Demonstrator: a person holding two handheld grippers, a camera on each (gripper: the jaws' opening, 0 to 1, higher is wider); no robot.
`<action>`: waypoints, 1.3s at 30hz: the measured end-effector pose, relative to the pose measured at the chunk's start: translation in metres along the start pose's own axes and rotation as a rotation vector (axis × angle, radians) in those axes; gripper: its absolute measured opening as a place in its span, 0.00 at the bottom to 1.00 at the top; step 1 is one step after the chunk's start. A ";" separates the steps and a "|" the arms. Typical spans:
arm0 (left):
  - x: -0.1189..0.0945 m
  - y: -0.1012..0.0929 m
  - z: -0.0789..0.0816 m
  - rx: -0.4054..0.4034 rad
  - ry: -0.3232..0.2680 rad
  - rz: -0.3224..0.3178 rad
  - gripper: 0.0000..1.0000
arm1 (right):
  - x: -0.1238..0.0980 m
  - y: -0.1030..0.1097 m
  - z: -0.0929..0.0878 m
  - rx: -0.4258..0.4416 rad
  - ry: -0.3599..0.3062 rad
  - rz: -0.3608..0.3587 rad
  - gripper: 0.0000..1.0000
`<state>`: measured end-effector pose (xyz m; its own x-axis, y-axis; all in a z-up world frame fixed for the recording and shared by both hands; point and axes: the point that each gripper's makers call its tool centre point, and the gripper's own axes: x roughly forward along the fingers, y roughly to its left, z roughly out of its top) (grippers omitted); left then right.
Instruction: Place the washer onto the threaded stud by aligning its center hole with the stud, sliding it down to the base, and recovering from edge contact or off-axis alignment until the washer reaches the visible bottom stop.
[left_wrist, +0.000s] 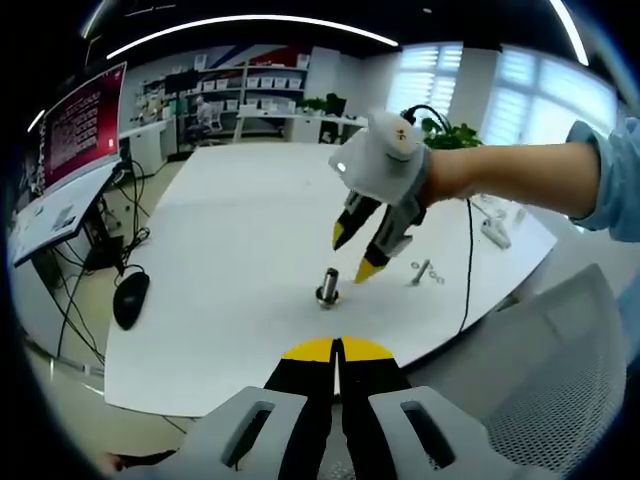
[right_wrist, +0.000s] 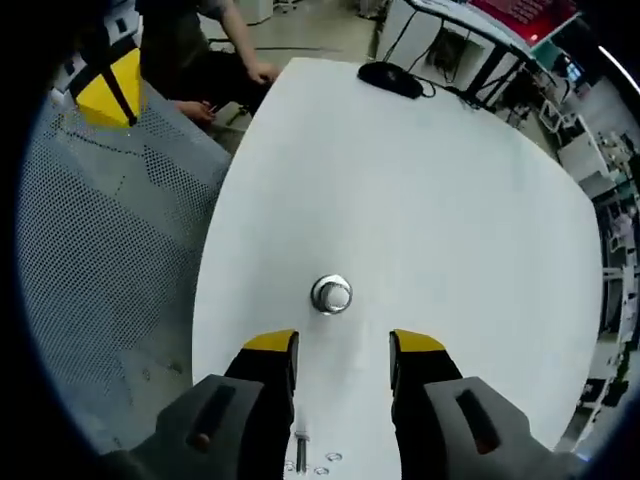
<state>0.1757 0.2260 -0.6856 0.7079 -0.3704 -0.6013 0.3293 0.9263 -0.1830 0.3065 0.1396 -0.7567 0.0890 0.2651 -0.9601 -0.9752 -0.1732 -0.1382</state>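
The short threaded stud (left_wrist: 327, 287) stands upright on the white table (left_wrist: 220, 230). From above, the stud (right_wrist: 331, 294) shows a shiny metal ring around its foot; I cannot tell whether that is the washer or the base. My right gripper (left_wrist: 354, 252), held by a hand, hangs just above and right of the stud, open with nothing between its fingers. Its own view has the right gripper (right_wrist: 344, 342) open just short of the stud. My left gripper (left_wrist: 337, 350) is shut, its yellow tips touching, near the table's front edge. The left gripper (right_wrist: 110, 85) also appears over the chair.
A loose bolt (left_wrist: 420, 270) and small washers (left_wrist: 437, 278) lie right of the stud, also seen as the bolt (right_wrist: 300, 445). A black mouse (left_wrist: 131, 297) sits at the table's left end, a red monitor (left_wrist: 80, 125) beyond. A mesh chair (right_wrist: 110, 250) stands at the table's edge. A cable (left_wrist: 467, 270) crosses the table.
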 end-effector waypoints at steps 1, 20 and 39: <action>0.000 0.000 0.000 0.001 0.001 0.000 0.00 | -0.005 0.000 -0.001 -0.002 -0.002 -0.010 0.39; 0.000 -0.010 0.000 0.057 0.005 -0.055 0.00 | -0.144 0.011 -0.079 0.291 -0.174 -0.339 0.37; -0.002 -0.023 -0.004 0.097 0.021 -0.124 0.00 | -0.223 0.065 -0.167 0.915 -0.611 -0.677 0.37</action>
<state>0.1640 0.2055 -0.6833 0.6452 -0.4788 -0.5953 0.4729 0.8623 -0.1810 0.2574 -0.0893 -0.5927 0.7468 0.4751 -0.4653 -0.5783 0.8094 -0.1018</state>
